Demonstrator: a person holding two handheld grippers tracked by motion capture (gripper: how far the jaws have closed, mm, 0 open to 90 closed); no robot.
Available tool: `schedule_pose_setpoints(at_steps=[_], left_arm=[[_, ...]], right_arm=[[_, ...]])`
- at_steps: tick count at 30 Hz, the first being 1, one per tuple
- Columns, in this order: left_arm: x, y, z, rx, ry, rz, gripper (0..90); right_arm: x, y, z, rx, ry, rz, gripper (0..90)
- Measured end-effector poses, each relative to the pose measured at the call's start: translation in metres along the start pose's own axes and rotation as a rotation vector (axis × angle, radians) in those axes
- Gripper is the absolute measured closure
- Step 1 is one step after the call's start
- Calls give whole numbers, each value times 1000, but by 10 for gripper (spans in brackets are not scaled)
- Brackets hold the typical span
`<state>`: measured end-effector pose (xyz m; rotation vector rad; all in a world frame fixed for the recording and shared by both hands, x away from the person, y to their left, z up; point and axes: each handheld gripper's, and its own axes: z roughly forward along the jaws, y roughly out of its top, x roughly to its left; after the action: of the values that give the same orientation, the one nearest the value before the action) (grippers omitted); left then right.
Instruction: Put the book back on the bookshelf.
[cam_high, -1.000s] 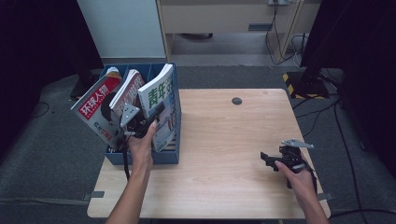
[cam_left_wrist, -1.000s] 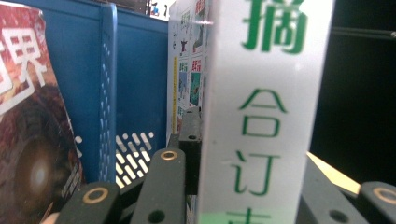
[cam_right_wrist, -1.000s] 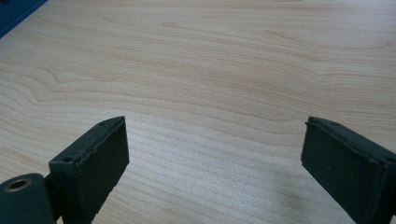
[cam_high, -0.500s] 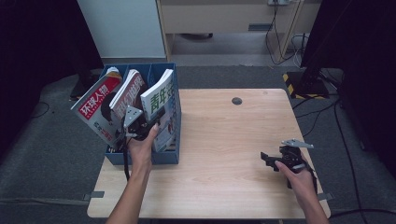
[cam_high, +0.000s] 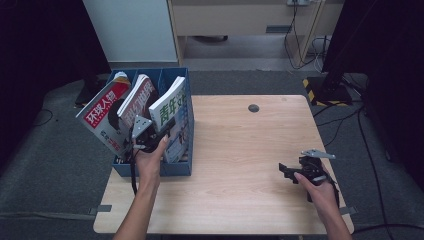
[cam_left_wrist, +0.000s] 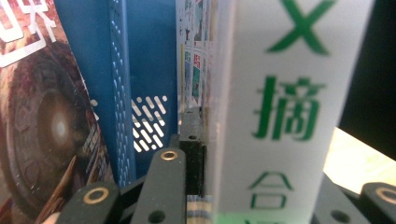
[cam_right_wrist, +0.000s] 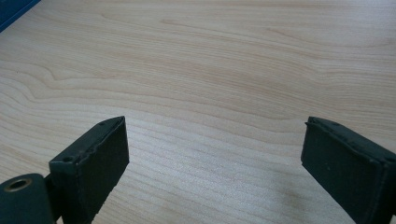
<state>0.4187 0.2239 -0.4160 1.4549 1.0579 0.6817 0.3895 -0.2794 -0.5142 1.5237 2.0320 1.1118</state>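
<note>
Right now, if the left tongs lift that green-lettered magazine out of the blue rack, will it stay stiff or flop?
Probably floppy: the magazine looks thin and soft-covered, already leaning in the rack. The left tongs seem to grip one edge only, so the free end may sag. Its glossy cover could slip; likely light.

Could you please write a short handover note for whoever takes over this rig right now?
Left gripper: at the blue file box, jaws on either side of the magazine with green lettering in the rightmost compartment; in the left gripper view the cover sits between them, so it looks gripped.
Right gripper: open, holding nothing, hovering low over the bare wooden table at the near right.
Things: the red-covered magazine and the middle magazine lean in the other compartments.
Done: green magazine apparently grasped.
Left: it is not yet out of the box; probably lift it clear and set it on the table.
</note>
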Motion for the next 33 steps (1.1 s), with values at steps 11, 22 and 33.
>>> schedule_pose_setpoints(at_steps=[11, 22, 33], left_arm=[[2, -7, -7, 0, 11, -11, 722], [5, -17, -15, -3, 30, -32, 720], [6, -20, -17, -13, 40, -42, 711]], right_arm=[[1, 0, 1, 8, 3, -8, 79], [2, -1, 2, 10, 0, -14, 79], [4, -1, 3, 19, 4, -13, 79]])
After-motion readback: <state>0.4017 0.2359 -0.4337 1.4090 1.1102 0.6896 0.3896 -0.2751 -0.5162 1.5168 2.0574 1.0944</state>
